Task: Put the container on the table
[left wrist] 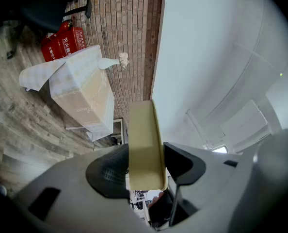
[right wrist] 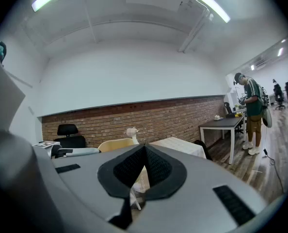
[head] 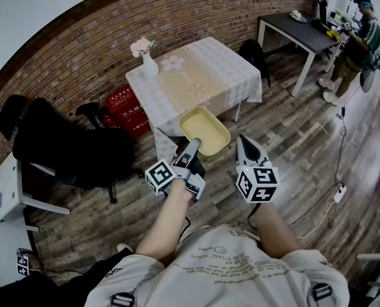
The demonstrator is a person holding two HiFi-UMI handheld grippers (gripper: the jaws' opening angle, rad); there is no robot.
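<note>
A pale yellow container (head: 205, 130) hangs in the air in front of the near edge of the cloth-covered table (head: 196, 75). My left gripper (head: 191, 147) is shut on its near rim. In the left gripper view the container's wall (left wrist: 145, 144) stands edge-on between the two pads, and the left gripper (left wrist: 146, 166) presses it from both sides. My right gripper (head: 242, 139) is held to the right of the container, apart from it. In the right gripper view the right gripper (right wrist: 144, 152) has its jaws meeting with nothing between them, and the container (right wrist: 116, 143) shows behind them to the left.
A white vase with flowers (head: 148, 62) stands on the table's far left corner. Red crates (head: 128, 110) sit on the floor left of the table, and a black office chair (head: 62, 146) further left. A dark desk (head: 295, 31) and a person (head: 356, 47) are at the far right.
</note>
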